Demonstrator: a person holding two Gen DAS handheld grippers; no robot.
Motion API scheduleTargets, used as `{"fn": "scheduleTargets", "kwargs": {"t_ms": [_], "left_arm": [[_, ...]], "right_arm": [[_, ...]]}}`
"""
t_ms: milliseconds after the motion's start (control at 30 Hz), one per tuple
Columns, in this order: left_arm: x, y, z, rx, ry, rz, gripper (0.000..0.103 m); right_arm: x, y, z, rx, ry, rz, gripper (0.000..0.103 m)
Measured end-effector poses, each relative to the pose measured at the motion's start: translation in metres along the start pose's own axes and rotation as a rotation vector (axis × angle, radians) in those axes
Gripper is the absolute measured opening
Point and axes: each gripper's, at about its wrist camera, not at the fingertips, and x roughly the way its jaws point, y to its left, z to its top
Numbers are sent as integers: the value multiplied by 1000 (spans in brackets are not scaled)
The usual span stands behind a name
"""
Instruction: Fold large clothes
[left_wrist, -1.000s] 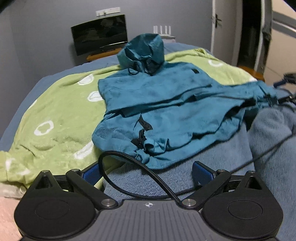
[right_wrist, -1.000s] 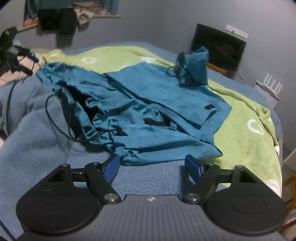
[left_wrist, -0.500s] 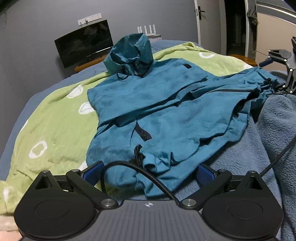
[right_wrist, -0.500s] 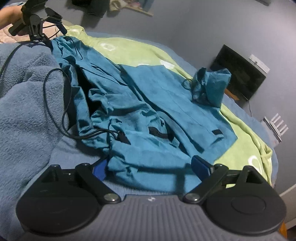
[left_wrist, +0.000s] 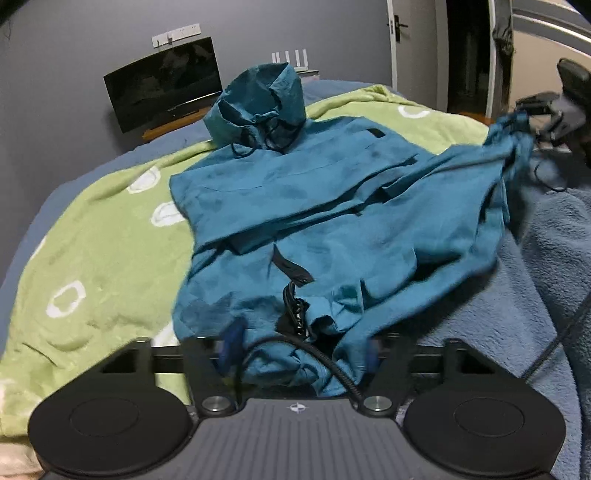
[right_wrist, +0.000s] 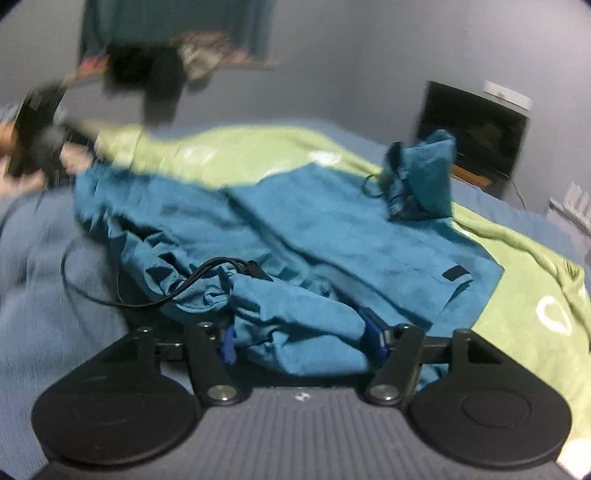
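Both grippers, advanced onto the hem since a second ago, jaws just closing. Left gripper (left_wrist: 299, 360): half-closed, bunched hem of the teal jacket (left_wrist: 332, 206) between blue pads; whether they bite yet, cannot tell through the blur. Right gripper (right_wrist: 301, 341): same, pads flanking a fold at the opposite hem corner. Black cable (left_wrist: 321, 356): looped across the left jaws. Risk, judged: cable pinched with cloth, or only the top layer caught, so the fold drags crooked. Jacket: spread forward from both claws over green blanket (left_wrist: 103, 258), hood (left_wrist: 258, 107) farthest.
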Motion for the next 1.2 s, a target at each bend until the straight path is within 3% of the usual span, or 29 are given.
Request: {"fn": "scheduleTargets", "kwargs": {"t_ms": [100,333,467,633,700,767,867,967,1033,1200], "left_arm": [[2,4,11,-1,-21,23,38],[20,28,59,-32,-58,81,37],[40,49,98,-88,-104,121,39],[79,78,143,-190,-167,204,53],[93,87,153,-224,-204,251,76],[103,96,157,-262,-216,255,88],[119,112,155,-341,-199,216,90],[138,126,147,-413,-163,194,90],[155,132,140,-436,-122,191,90],[188,147,123,-464,-36,203,90]], "right_arm": [[1,-15,9,88,-53,-11,54],[20,-41,27,232,-123,-63,52],[37,-61,38,316,-164,-134,52],[71,-92,54,430,-210,-224,52],[89,-108,58,489,-214,-269,52],[106,-125,59,555,-216,-296,52],[134,-150,53,642,-212,-336,52],[162,-176,35,772,-227,-294,54],[180,-192,20,849,-196,-279,65],[207,-216,-18,921,-119,-306,74]]}}
